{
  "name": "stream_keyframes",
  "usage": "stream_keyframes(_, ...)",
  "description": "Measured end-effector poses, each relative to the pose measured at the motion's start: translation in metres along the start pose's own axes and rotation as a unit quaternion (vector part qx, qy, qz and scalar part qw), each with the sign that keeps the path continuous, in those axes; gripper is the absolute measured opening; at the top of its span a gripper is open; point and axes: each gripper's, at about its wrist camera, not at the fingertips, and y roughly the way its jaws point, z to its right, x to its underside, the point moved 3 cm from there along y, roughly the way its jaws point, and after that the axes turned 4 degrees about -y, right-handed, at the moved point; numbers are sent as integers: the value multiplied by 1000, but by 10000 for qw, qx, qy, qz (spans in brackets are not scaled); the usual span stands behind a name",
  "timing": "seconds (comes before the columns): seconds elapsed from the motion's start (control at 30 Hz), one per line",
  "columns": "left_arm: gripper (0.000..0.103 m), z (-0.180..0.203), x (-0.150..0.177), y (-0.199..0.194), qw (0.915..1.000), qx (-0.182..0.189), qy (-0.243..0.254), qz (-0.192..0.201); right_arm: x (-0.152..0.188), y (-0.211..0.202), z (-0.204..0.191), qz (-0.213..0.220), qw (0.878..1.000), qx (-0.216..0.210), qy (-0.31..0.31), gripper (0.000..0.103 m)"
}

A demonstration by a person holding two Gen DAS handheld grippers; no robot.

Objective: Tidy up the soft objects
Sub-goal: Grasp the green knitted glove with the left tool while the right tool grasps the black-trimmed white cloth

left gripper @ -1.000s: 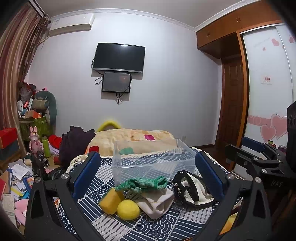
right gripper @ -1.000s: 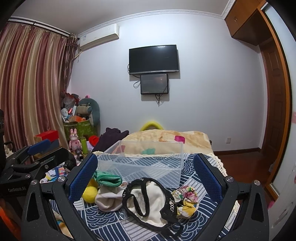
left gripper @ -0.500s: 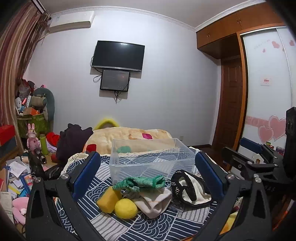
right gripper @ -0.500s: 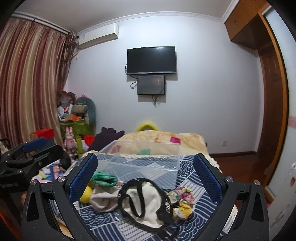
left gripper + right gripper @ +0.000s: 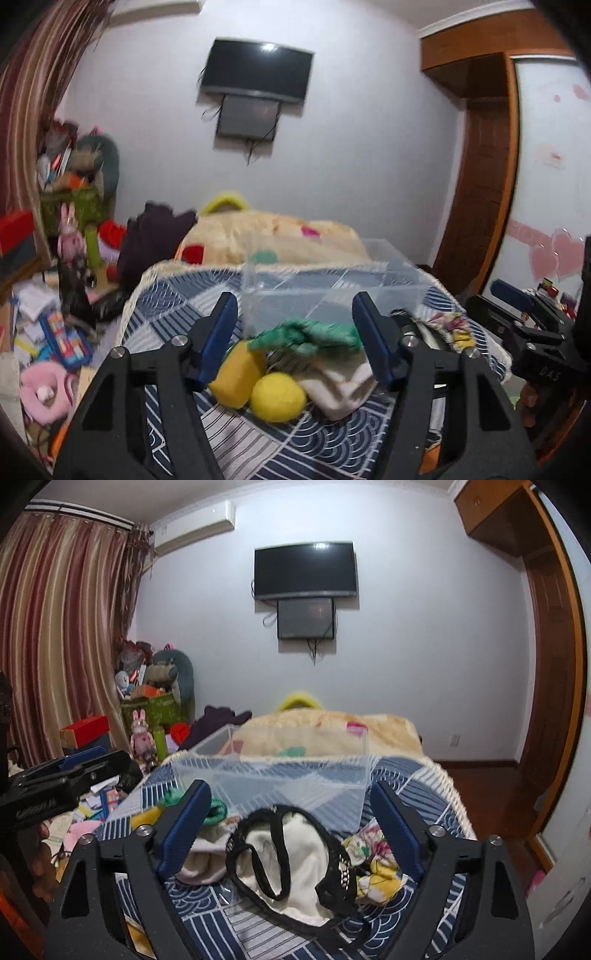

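A clear plastic bin (image 5: 328, 284) stands on a blue patterned cloth (image 5: 258, 443). In front of it lie a green knitted piece (image 5: 310, 332), a yellow sponge (image 5: 236, 376), a yellow ball (image 5: 277, 397) and a beige cloth (image 5: 340, 387). My left gripper (image 5: 295, 332) is open, its fingers either side of the green piece and sponge. My right gripper (image 5: 291, 819) is open above a white and black-trimmed garment (image 5: 288, 860), with a floral cloth (image 5: 369, 860) to its right. The bin (image 5: 273, 779) lies just beyond.
A bed with a beige blanket (image 5: 325, 727) lies behind the bin. Toys, boxes and papers clutter the floor at left (image 5: 48, 325). A wooden door (image 5: 476, 192) and wardrobe stand at right. The other gripper shows at each view's edge (image 5: 59, 786).
Both grippers have moved forward and down toward the soft items, which now look larger. The left gripper's fingers now bracket the green piece and sponge. The left view is blurred by motion.
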Motion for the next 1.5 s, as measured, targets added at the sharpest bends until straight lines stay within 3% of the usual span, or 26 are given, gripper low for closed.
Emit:
stream_keyframes(0.1,64,-13,6,13,9993,66,-246,-255,9,10,5,-198,9998,-36,85,85)
stream_keyframes(0.2,64,-14,14,24,9972,368,-412,-505,15,17,8,-371,9991,-133,164,85)
stream_keyframes(0.3,64,-1,19,29,9965,518,-303,-590,21,24,5,-554,9980,-228,178,85)
stream_keyframes(0.37,69,9,21,32,9961,583,-234,-617,26,30,4,-674,9972,-284,154,85)
stream_keyframes(0.43,89,15,22,37,9955,653,-232,-641,29,36,0,-799,9961,-340,124,87)
stream_keyframes(0.47,92,19,24,39,9955,675,-228,-629,31,38,-1,-837,9959,-338,100,88)
stream_keyframes(0.67,92,20,28,59,9963,395,-42,-767,40,49,0,-1076,9938,-266,10,91)
stream_keyframes(0.73,78,15,27,66,9955,400,-143,-845,43,52,1,-1131,9933,-247,28,91)
stream_keyframes(0.8,70,11,28,73,9943,426,-172,-960,45,53,1,-1173,9928,-226,38,91)
stream_keyframes(0.87,59,10,29,76,9936,452,-204,-1020,46,55,4,-1218,9923,-222,61,85)
stream_keyframes(0.93,43,10,31,79,9922,544,-190,-1110,48,57,6,-1289,9914,-200,68,65)
stream_keyframes(1.07,27,11,35,77,9927,517,-66,-1086,50,56,13,-1360,9903,-165,238,48)
stream_keyframes(1.13,18,10,34,76,9931,515,-51,-1053,49,52,18,-1301,9908,-177,332,33)
stream_keyframes(1.27,11,7,32,68,9941,513,-62,-957,44,44,24,-1164,9920,-170,457,10)
stream_keyframes(1.5,9,5,14,41,9971,530,-28,-537,32,31,18,-878,9954,-127,352,8)
